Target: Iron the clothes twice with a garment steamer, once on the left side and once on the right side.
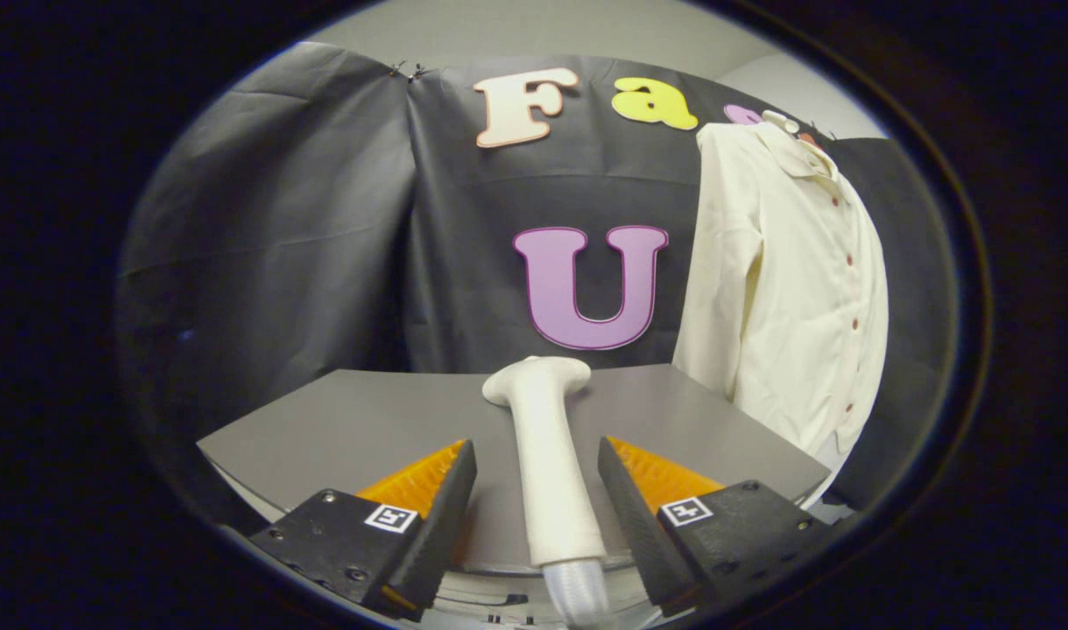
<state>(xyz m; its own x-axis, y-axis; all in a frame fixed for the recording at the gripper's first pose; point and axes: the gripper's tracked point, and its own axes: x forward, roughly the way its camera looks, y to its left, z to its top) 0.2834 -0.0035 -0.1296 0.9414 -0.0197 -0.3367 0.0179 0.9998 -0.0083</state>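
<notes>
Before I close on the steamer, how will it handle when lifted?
The steamer lies between the open tool fingers. Its rounded handle looks smooth, so it may roll or slip. The ribbed hose at its base will probably drag.

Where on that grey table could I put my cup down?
The table is bare left of the steamer, out to its left edge. A smaller bare patch lies right of the steamer, up to the hanging shirt. The middle is crowded: the steamer lies between the open tool's fingers, neither touching it.
</notes>
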